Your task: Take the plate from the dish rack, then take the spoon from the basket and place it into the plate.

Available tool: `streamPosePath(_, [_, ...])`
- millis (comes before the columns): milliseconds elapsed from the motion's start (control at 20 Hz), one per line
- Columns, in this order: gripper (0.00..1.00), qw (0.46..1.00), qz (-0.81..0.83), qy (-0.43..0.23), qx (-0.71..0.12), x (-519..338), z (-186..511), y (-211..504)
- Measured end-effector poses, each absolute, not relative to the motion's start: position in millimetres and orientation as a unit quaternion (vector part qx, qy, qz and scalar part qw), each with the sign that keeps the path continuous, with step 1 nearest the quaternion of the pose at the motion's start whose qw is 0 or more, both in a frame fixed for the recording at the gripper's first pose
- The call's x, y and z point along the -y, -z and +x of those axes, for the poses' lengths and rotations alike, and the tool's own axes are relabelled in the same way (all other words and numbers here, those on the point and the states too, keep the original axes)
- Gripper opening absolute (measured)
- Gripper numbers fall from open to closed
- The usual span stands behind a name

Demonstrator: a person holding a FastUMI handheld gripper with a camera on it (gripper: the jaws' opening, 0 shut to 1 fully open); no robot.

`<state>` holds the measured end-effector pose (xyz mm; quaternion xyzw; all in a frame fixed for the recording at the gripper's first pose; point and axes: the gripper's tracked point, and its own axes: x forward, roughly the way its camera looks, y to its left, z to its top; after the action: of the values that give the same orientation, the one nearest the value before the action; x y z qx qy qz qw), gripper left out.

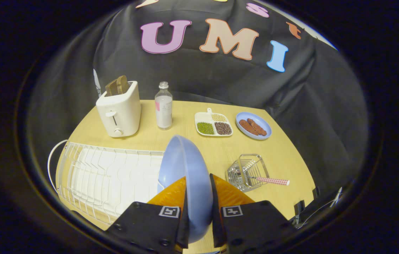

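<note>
- The counter (192,148) is a pale wood top, with black cloth hanging as the booth's wall behind it.
- Along the far edge stand a cream toaster (119,112) with two slices of toast sticking up, a clear bottle (163,109) beside it, a white divided dish (213,124) of green, dark and pale beans, and a small blue dish (254,125) with brown pieces on it.
- A white wire dish rack (107,176) lies toward the counter's near left corner.
- A small wire basket (247,172) sits toward the near right edge, tipped on its side, with the spoon (273,181) lying in its mouth; the red-and-white checked handle pokes out onto the wood.
- The plate (185,176) is pale blue, smooth and round, held on edge just beside the rack's right end.
- The gripper (199,197) is closed onto the plate, one finger pressing each face of its lower rim, the gap only as wide as the plate.
</note>
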<state>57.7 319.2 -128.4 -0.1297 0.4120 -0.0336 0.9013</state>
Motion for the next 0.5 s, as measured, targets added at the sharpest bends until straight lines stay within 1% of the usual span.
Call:
streamPosePath(150, [0.3,0.906,-0.15,0.046,-0.394,-320,66,110])
streamPosePath(300, [0.29,0.904,-0.188,0.045,-0.382,-323,68,100])
streamPosePath(500, [0.29,0.916,-0.175,0.055,-0.358,-322,80,68])
